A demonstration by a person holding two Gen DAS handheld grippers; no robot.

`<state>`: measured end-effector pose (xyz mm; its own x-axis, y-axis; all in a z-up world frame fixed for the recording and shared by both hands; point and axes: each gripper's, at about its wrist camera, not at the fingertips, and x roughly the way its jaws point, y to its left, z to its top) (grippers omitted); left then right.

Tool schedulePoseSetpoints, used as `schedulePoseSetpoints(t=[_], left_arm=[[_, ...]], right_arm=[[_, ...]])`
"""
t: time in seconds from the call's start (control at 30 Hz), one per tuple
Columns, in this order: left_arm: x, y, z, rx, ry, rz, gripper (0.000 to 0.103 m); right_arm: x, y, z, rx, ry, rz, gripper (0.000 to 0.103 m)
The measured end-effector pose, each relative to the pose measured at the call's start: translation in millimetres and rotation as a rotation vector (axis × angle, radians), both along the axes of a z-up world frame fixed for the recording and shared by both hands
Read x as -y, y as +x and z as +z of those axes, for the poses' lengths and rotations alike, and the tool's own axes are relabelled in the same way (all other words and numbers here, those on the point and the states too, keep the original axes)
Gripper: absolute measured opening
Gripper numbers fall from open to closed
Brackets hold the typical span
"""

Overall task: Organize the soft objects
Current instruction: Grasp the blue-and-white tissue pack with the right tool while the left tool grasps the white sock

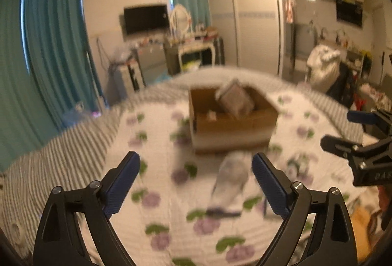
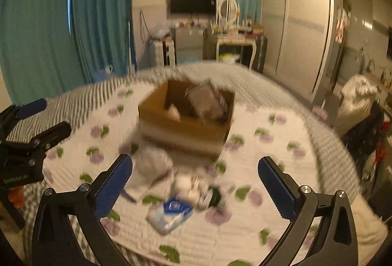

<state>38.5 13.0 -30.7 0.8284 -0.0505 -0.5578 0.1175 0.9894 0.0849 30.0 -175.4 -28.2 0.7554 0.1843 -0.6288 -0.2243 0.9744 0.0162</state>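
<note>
An open cardboard box [image 1: 232, 124] stands on the flowered bedspread [image 1: 159, 192] and holds a grey cushion [image 1: 236, 98]; the box [image 2: 186, 119] and cushion [image 2: 205, 102] also show in the right wrist view. A pale grey soft bundle [image 1: 232, 180] lies in front of the box. In the right wrist view a grey-white bundle [image 2: 153, 163], a white soft item [image 2: 193, 189] and a blue-and-clear packet [image 2: 170, 213] lie on the bed. My left gripper [image 1: 196, 185] is open and empty above the bed. My right gripper [image 2: 196, 190] is open and empty above the items.
The bed has a grey striped border [image 1: 61, 163]. Teal curtains [image 1: 56, 45] hang at the left. A dressing table with mirror [image 1: 193, 45], a TV [image 1: 145, 18] and a wardrobe [image 1: 254, 21] stand beyond the bed. Clutter and bags [image 1: 323, 67] are at the right.
</note>
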Motion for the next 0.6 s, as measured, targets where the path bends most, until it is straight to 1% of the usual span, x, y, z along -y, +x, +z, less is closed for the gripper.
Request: schedulePoseSetpoints(t=[0.1,0.2,0.33,0.43,0.53,0.6], left_arm=[[-2,1,-39,-0.069,-0.002,0.017,0.094],[-3,4,-77,-0.123,0.012,0.031,0.094],[-8,3,-102,-0.176,-0.01,0.03,0.094],[-10,3,-112,-0.197,-0.007,0.029,0.094],[-12,5,-119,-0.22,-0.017,0.028,0.094],[-12,7,-122,-0.228,-0.021,0.028,0.094]], right_arm=[[-5,7,-44,-0.056,-0.001,-0.012,0.103],[-14,12,-78,-0.105,0.0,0.014,0.103],[-27,18,-114,-0.167,-0.011,0.054,0.103],[-41,23,-139,-0.212,-0.042,0.084,0.102],[-48,26,-156,-0.237,-0.077,0.091,0.091],[-45,27,-156,-0.237,-0.069,0.082,0.081]])
